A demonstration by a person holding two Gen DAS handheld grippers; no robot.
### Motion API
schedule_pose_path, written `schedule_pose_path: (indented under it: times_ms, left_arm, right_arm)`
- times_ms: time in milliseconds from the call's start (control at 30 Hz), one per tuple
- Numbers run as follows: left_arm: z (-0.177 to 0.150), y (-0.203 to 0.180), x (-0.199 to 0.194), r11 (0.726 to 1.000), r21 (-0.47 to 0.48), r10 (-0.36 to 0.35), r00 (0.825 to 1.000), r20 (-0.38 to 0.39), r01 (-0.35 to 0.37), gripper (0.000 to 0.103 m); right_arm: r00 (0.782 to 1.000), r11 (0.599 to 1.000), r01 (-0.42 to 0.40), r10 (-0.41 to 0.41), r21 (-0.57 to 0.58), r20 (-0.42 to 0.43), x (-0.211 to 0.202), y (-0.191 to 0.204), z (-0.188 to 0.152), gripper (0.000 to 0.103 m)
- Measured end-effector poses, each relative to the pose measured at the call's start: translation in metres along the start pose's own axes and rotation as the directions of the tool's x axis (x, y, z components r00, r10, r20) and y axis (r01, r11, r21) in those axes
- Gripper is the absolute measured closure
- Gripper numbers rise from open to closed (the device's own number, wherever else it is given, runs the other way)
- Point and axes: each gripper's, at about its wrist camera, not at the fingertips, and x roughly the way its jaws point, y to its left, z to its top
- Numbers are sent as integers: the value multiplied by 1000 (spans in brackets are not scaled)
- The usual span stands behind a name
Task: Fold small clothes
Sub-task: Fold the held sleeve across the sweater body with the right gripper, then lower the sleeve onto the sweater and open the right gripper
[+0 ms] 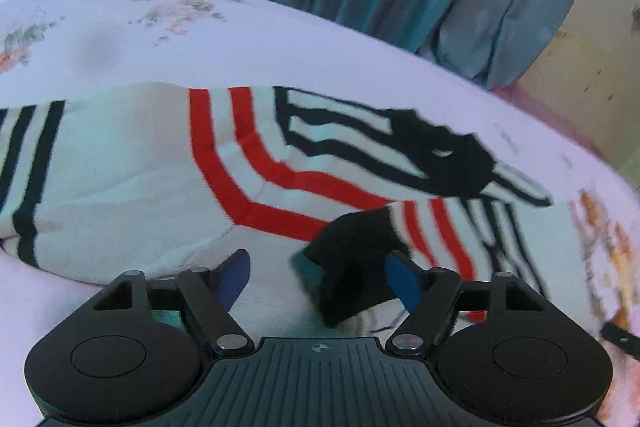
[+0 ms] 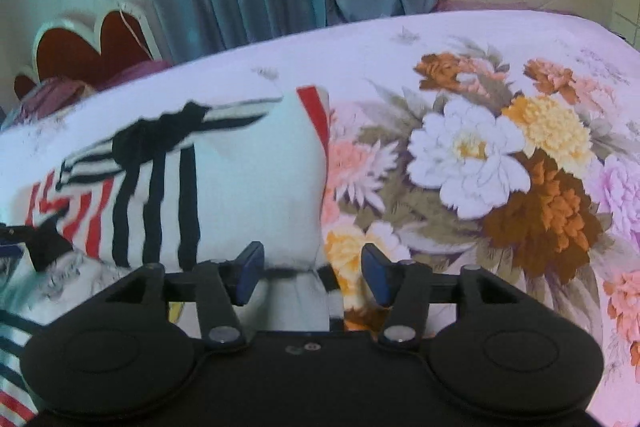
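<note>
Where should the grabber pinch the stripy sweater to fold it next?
Probably the black cuff lying loose between the open left gripper fingers. It sticks out from the stripy sweater as a thin flap, so come down from above, closing across it. The right gripper, also open, could pinch the white edge beneath it.

Striped garment (image 1: 140, 167) cut off at left edge; its far folds motion-blurred.

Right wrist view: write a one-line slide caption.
Open right gripper poised over the edge of a striped white garment on a floral bedsheet.
</note>
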Motion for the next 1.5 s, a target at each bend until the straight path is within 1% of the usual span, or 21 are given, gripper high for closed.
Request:
schedule_pose_path:
  times_ms: [100, 167, 233, 267, 300, 333, 433, 500, 600, 700, 833, 867, 933, 967, 1000, 1067, 1167, 1233, 1333, 1400, 1500]
  left_arm:
    - [-1, -4, 4, 996, -40, -80, 995, -64, 78, 30]
    - [-6, -9, 8, 995, -40, -93, 991, -93, 90, 30]
    - [-11, -13, 12, 997, -4, -74, 994, -82, 74, 54]
    - [-11, -14, 15, 998, 9, -56, 995, -84, 57, 73]
    - [-11, -11, 20, 999, 3, -40, 996, -80, 41, 87]
    - [-9, -8, 23, 1000, -2, -27, 997, -72, 27, 92]
    - [-6, -8, 21, 999, 27, -20, 999, -35, 21, 96]
    - [-6, -13, 12, 997, 78, -22, 1000, 16, 21, 96]
    - [-6, -10, 2, 994, 110, 14, 997, 77, -22, 96]
    - [-9, -2, 14, 987, 149, 63, 998, 19, -65, 96]
    - [-9, -5, 13, 984, 163, 71, 997, 20, -73, 96]
    - [-8, -5, 12, 984, 157, 76, 997, 19, -78, 91]
    - [-6, -1, 5, 984, 143, 104, 994, 41, -109, 75]
    - [-4, 0, 1, 984, 130, 118, 991, 65, -126, 64]
    - [-6, 4, -6, 984, 115, 127, 987, 94, -137, 61]
    - [-2, 6, -18, 982, 98, 143, 978, 150, -158, 61]
    - [5, 0, -24, 988, 109, 95, 983, 158, -113, 61]
    - [6, -12, -17, 985, 153, 60, 988, 140, -81, 61]
    - [5, -32, 3, 983, 182, 11, 995, 102, -30, 61]
    - [3, -42, 21, 978, 207, 7, 998, 64, -20, 61]
    - [-4, -43, 41, 979, 200, 39, 999, 15, -42, 61]
  right_arm:
    - [1000, 1000, 10, -10, 4, 2, 7, 0, 8, 43]
    - [1000, 1000, 7, -7, 3, 2, 10, 2, 9, 43]
    - [1000, 1000, 0, 0, -2, 1, 11, 5, 8, 43]
    - [1000, 1000, 2, -2, -11, -2, 13, 6, 7, 43]
    - [1000, 1000, 5, -5, -14, -5, 15, 7, 6, 43]
    - [1000, 1000, 6, -6, -11, -4, 16, 7, 7, 43]
    - [1000, 1000, 6, -6, 15, 7, 22, 2, 16, 43]
    - [1000, 999, 8, -9, 34, 15, 31, -2, 27, 43]
    - [1000, 998, 6, -7, 58, 15, 48, -7, 44, 43]
    - [1000, 997, -3, 2, 71, 11, 68, -6, 59, 43]
    - [1000, 994, -19, 18, 110, 6, 93, -8, 76, 43]
    - [1000, 992, -25, 25, 127, 0, 100, -9, 81, 43]
    - [999, 987, -44, 46, 153, -10, 109, -10, 87, 53]
    - [998, 986, -49, 53, 159, -17, 114, -10, 91, 69]
    - [999, 986, -44, 48, 161, -22, 118, -11, 93, 82]
    - [1000, 990, -10, 14, 142, -24, 122, -9, 95, 88]
    - [997, 994, 71, -69, 85, -24, 125, -7, 92, 88]
    - [997, 993, 81, -80, 83, -16, 123, -8, 92, 80]
    - [995, 996, 80, -82, 31, 50, 112, 4, 96, 76]
    - [996, 997, 72, -72, -4, 58, 112, 12, 98, 77]
    - [993, 992, 116, -116, -56, 0, 129, 14, 93, 78]
